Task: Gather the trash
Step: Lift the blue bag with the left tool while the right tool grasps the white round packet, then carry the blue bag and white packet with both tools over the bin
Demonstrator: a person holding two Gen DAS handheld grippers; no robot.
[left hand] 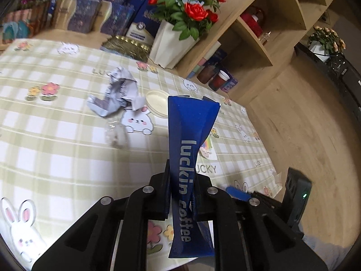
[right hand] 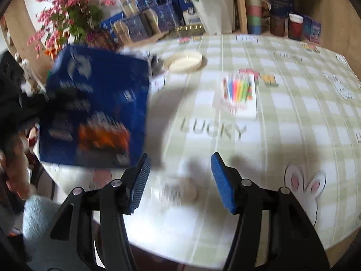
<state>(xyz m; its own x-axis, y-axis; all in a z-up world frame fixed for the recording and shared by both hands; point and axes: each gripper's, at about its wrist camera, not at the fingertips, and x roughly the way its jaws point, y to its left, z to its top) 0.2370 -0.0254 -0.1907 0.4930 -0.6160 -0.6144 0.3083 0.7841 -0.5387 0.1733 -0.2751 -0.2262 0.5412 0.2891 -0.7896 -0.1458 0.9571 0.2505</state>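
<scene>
My left gripper [left hand: 181, 180] is shut on a blue "luckin coffee" paper bag [left hand: 191, 140], held upright above the table; the bag also shows, blurred, at the left of the right wrist view [right hand: 97, 106]. My right gripper [right hand: 179, 180] is open and empty, low over the table's near edge, with a small clear crumpled wrapper [right hand: 173, 192] lying between its fingers. That wrapper shows in the left wrist view [left hand: 116, 135]. A crumpled white paper [left hand: 117, 94], a cream round lid [left hand: 156, 102] and a pack of coloured candles [right hand: 238, 90] lie on the table.
The round table has a green checked cloth with rabbits [left hand: 56, 158]. At its far side stand a white vase of red roses [left hand: 171, 43], blue gift boxes [left hand: 90, 11] and a gold tray [left hand: 126, 46]. A wooden shelf unit [left hand: 259, 33] holds jars. Pink flowers [right hand: 67, 11] stand far left.
</scene>
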